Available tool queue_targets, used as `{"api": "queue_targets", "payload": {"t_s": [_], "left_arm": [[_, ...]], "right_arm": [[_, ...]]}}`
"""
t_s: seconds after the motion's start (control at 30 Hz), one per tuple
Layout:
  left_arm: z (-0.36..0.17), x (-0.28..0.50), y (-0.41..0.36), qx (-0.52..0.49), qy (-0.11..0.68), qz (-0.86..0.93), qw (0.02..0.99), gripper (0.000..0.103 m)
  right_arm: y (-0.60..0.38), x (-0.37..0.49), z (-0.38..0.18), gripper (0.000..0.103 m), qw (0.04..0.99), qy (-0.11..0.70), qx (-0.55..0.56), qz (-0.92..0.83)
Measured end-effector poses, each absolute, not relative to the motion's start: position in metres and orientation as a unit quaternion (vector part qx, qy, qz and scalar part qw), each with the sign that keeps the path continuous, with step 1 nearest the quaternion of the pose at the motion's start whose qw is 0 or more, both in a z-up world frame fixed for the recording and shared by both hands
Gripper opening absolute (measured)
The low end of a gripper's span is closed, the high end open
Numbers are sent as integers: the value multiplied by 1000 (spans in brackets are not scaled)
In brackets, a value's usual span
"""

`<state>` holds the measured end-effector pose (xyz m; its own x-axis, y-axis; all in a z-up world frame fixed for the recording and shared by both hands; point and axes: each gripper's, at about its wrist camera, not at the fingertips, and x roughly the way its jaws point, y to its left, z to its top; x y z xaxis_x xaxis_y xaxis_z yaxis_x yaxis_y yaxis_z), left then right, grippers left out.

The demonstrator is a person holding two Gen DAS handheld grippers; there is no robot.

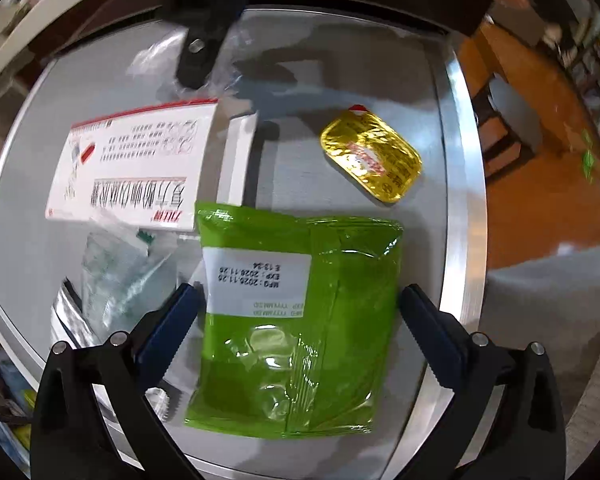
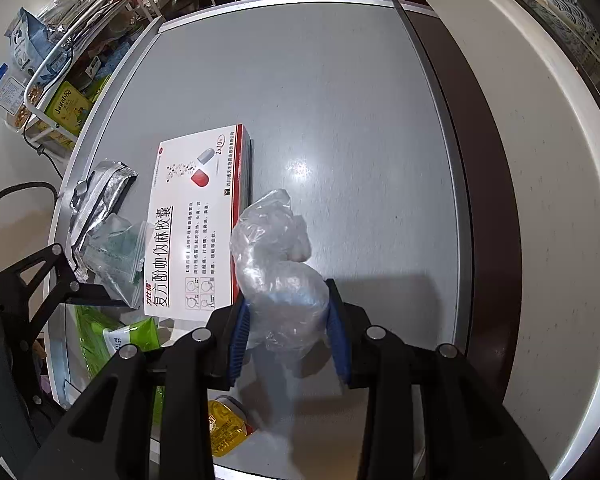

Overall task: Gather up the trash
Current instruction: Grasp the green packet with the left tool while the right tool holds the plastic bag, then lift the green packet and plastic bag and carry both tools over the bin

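**Wrappers scattered on a grey tabletop, one already pinched**

Grey tabletop with a silver metal rim carries the litter, and a wire rack of snack packets stands past its far-left edge in the right wrist view. The left gripper hovers with its jaws spread wide, one blue pad on each side of a green foil pouch lying flat, not gripping it. Beyond sit a gold foil lid and a white medicine box; a clear zip bag and a silver foil packet lie beside the pouch. The right gripper has its jaws closed on a crumpled clear plastic wrap, next to the box.
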<state>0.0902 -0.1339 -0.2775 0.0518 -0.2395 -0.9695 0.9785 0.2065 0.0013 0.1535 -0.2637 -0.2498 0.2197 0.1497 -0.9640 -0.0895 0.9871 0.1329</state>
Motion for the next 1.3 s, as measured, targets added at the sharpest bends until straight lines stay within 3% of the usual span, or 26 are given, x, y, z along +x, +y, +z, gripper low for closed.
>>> {"api": "queue_targets", "payload": {"t_s": [0.13,0.53,0.93,1.3], "left_arm": [[-272,94,-122,361,482,-492,628,85],[-245,101,-71,230,516,-466,681,83],[-173,91,-55,110,450,-374,803,83],[-125,65,-46,65,394,-288,870,83]], "right_arm": [[-264,152,-247,35,783,617,34,79],[-261,141,-229,35,799,594,39,88],[-259,109,-174,35,838,535,50,101],[-265,69,-118,35,870,477,50,117]]}}
